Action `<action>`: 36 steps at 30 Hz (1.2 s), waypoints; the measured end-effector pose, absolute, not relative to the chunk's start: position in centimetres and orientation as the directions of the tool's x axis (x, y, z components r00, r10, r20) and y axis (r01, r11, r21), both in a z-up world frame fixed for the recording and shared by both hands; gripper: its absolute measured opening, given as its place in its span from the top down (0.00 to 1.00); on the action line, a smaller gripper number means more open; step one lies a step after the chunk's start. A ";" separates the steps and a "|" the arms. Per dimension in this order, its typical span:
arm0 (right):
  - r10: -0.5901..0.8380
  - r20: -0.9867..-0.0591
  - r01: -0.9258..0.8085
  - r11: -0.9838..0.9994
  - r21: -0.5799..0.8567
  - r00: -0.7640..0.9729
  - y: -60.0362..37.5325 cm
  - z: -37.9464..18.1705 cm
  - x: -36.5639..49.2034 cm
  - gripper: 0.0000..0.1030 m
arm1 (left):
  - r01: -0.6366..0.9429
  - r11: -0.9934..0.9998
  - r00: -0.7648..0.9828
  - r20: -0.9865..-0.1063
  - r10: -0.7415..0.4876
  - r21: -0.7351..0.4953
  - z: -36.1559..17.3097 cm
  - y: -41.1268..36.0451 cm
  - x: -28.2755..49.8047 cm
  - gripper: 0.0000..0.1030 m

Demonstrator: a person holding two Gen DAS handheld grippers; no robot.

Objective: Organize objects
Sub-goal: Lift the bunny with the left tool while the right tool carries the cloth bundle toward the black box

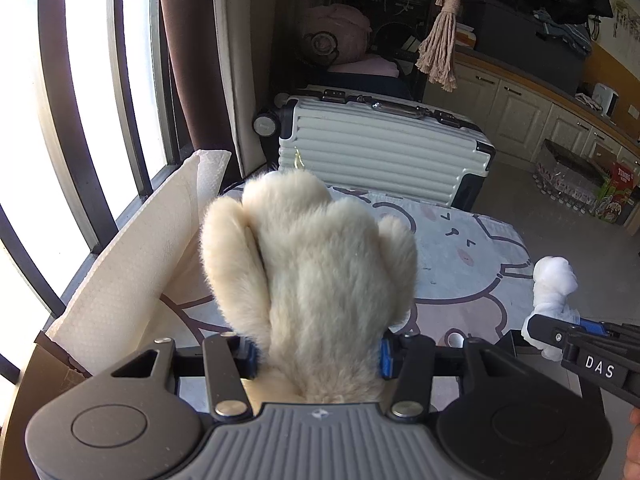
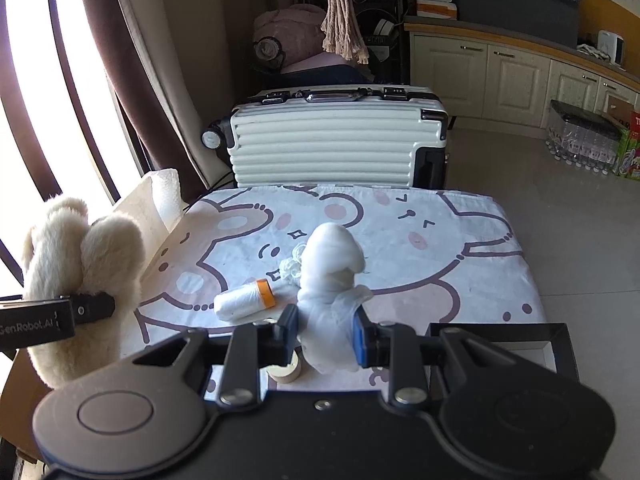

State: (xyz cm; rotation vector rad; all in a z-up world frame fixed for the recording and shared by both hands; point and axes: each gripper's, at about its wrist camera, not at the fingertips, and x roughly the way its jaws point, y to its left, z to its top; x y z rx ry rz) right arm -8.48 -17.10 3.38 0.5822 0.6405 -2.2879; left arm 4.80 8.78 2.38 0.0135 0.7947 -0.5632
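A cream plush toy point(image 1: 308, 272) fills the middle of the left wrist view, held up above the table with my left gripper point(image 1: 318, 354) shut on its lower part. In the right wrist view the same plush toy point(image 2: 80, 264) hangs at the left, clamped by the left gripper point(image 2: 86, 310). My right gripper point(image 2: 326, 338) is shut on a white rolled cloth bundle point(image 2: 332, 276), lifted over the table. That bundle point(image 1: 554, 284) and the right gripper point(image 1: 560, 332) show at the right edge of the left wrist view. A white roll with an orange cap point(image 2: 246, 300) lies on the cartoon-print tablecloth point(image 2: 420, 248).
A crumpled clear plastic piece point(image 2: 292, 266) lies by the roll, a small round pale object point(image 2: 285, 372) sits under the right gripper. Paper towel point(image 1: 140, 264) stands in a box at the table's left. A white suitcase point(image 2: 336, 140) stands behind; a black tray point(image 2: 556, 340) at the right.
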 end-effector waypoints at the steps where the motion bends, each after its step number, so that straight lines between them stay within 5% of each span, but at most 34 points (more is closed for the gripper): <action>1: -0.487 -0.562 0.708 -0.649 -0.279 -0.668 -17.1 3.3 -8.5 0.72 | 0.484 0.853 0.561 -0.679 -0.474 -0.196 2.4 8.8 4.8 0.50; 36: -0.347 -0.509 0.546 -0.776 -0.316 -0.788 -10.9 7.4 -12.0 0.72 | 0.622 0.740 0.430 -0.679 -0.595 -0.255 3.0 -0.1 1.9 0.50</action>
